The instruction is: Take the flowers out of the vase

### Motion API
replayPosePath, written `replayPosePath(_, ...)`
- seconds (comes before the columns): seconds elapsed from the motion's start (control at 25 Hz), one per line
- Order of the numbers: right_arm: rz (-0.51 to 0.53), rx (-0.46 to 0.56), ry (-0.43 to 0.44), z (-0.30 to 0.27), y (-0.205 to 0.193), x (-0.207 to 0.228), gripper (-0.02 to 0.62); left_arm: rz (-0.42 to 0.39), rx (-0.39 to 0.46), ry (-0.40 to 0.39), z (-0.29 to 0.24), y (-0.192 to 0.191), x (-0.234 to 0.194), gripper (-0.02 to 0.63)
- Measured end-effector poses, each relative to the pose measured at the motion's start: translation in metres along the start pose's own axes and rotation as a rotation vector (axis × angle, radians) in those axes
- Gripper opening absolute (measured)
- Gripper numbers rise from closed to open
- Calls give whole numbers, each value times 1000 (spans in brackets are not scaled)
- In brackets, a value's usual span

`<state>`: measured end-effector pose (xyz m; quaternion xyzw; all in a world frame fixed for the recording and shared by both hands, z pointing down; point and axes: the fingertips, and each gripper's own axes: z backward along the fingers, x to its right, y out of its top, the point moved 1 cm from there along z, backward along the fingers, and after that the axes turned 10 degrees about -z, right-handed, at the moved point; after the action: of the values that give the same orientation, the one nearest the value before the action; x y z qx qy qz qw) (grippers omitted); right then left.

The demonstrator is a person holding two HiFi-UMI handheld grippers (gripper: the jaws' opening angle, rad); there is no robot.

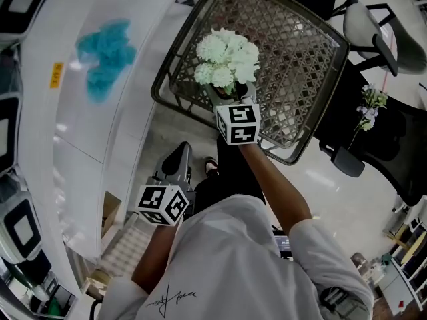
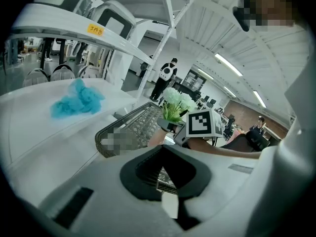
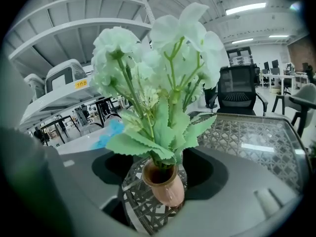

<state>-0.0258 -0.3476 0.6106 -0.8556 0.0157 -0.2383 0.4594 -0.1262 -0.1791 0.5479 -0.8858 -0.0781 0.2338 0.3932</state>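
Note:
A bunch of white flowers (image 1: 227,55) with green leaves stands upright in a small terracotta vase (image 3: 167,186) near the front edge of a wicker table (image 1: 300,65). My right gripper (image 1: 230,93) reaches in at the foot of the bunch. In the right gripper view the flowers (image 3: 158,53) fill the middle, and the right gripper (image 3: 165,174) is open with the vase between its jaws and a little room on each side. My left gripper (image 1: 177,153) hangs low by the person's body, away from the table. Seen in its own view, the left gripper (image 2: 163,149) is shut and empty.
A bunch of blue flowers (image 1: 105,52) lies on the white shelf unit (image 1: 67,145) left of the table. Office chairs (image 1: 373,25) stand beyond the table, and a small flower sprig (image 1: 370,105) rests on a black chair at right. A person (image 2: 168,75) stands far off.

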Motion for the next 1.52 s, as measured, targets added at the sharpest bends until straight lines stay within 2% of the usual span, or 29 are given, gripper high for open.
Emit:
replayPosePath(0.28, 26, -7, -14, -2, 2, 4, 273, -21, -18, -2, -1, -6, 3, 3)
replayPosePath(0.52, 44, -1, -29, 0, 3, 5, 201, -1, -30, -16, -1, -14, 7, 3)
replayPosePath(0.96, 68, 3, -49, 4, 4, 6, 138, -10, -34, -12, 2, -19, 5, 3)
replayPosePath(1.24, 82, 1, -71, 5, 5, 8, 113, -32, -29, 1, 3, -18, 1, 3)
replayPosePath(1.52, 84, 3, -72, 7, 6, 7, 106, -18, -4, 2, 5, -17, -2, 3)
